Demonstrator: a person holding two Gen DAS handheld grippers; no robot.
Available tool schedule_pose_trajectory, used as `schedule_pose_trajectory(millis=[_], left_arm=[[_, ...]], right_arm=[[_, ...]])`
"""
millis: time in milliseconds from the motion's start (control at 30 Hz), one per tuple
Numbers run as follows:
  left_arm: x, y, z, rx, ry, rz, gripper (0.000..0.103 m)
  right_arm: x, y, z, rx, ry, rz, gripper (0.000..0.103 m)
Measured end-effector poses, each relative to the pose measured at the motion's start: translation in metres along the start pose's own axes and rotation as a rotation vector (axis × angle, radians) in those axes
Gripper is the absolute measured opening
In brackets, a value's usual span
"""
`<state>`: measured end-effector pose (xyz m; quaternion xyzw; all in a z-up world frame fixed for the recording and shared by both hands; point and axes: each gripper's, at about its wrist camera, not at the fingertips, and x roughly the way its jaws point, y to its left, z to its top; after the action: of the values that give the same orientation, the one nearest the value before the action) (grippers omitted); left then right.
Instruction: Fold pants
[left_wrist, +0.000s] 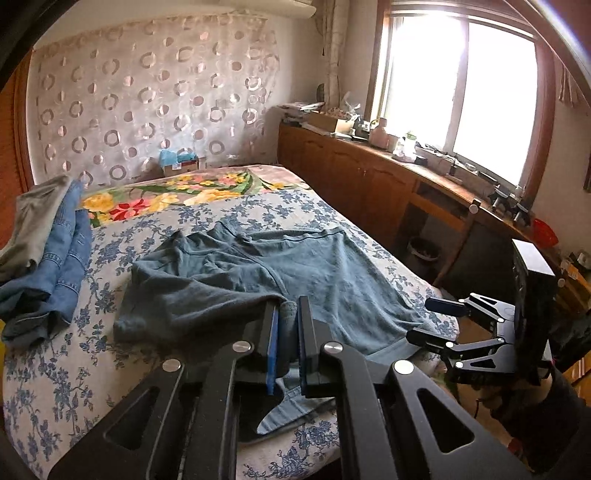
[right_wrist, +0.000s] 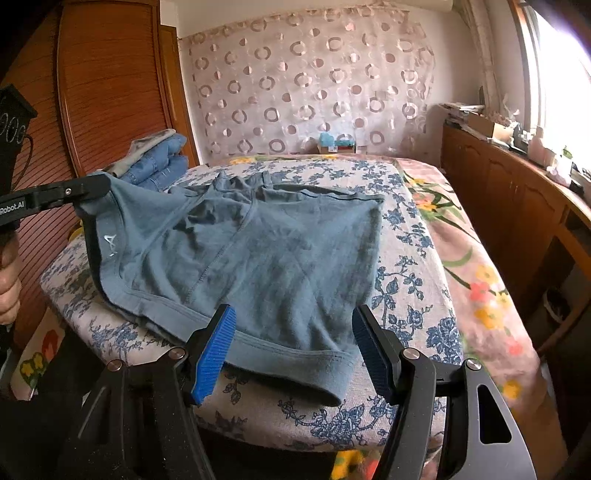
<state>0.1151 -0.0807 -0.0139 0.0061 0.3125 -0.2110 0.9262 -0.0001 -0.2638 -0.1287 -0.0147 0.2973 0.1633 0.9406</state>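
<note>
While the left gripper (left_wrist: 287, 325) pinches the pants (right_wrist: 258, 258) waistband, the spread right gripper (right_wrist: 293, 347) risks dragging loose fabric crooked.

The left gripper (left_wrist: 287, 325) is clamped tight with its fingers nearly together; the right gripper (right_wrist: 293, 345) is spread wide.

Blue-grey pants (right_wrist: 258, 254) on the bed!
Spread mostly flat, rumpled, waistband corner lifted at the left, hems near the front edge.
</note>
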Motion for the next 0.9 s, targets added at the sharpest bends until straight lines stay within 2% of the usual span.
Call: schedule_pose_trajectory(millis=[100, 167, 200, 267, 367, 500, 667, 700, 900], left_arm=[[-0.007, 0.006, -0.003, -0.011, -0.003, 0.008, 0.025], [-0.012, 0.011, -0.005, -0.018, -0.016, 0.028, 0.049], [-0.016, 0.013, -0.005, -0.021, -0.031, 0.035, 0.053], [-0.022, 0.019, -0.008, -0.033, -0.047, 0.045, 0.069], [-0.033, 0.030, -0.014, -0.047, -0.065, 0.067, 0.075], [-0.039, 0.048, -0.027, -0.061, -0.061, 0.113, 0.075], [-0.031, 0.068, -0.049, -0.100, -0.013, 0.130, 0.075], [-0.027, 0.070, -0.053, -0.102, -0.001, 0.129, 0.075], [-0.007, 0.073, -0.075, -0.105, 0.073, 0.128, 0.075]], right_arm=[[0.002, 0.000, -0.001, 0.003, -0.003, 0.005, 0.068], [0.003, 0.002, 0.000, 0.003, -0.004, 0.010, 0.067], [0.005, 0.003, 0.001, 0.001, -0.003, 0.012, 0.067], [0.008, 0.007, 0.003, -0.002, -0.003, 0.016, 0.067], [0.013, 0.015, 0.007, -0.010, -0.003, 0.025, 0.067], [0.023, 0.029, 0.014, -0.017, -0.006, 0.059, 0.067], [0.035, 0.049, 0.018, -0.024, -0.007, 0.106, 0.067], [0.038, 0.053, 0.019, -0.025, -0.006, 0.119, 0.063], [0.056, 0.075, 0.018, -0.033, 0.021, 0.175, 0.056]])
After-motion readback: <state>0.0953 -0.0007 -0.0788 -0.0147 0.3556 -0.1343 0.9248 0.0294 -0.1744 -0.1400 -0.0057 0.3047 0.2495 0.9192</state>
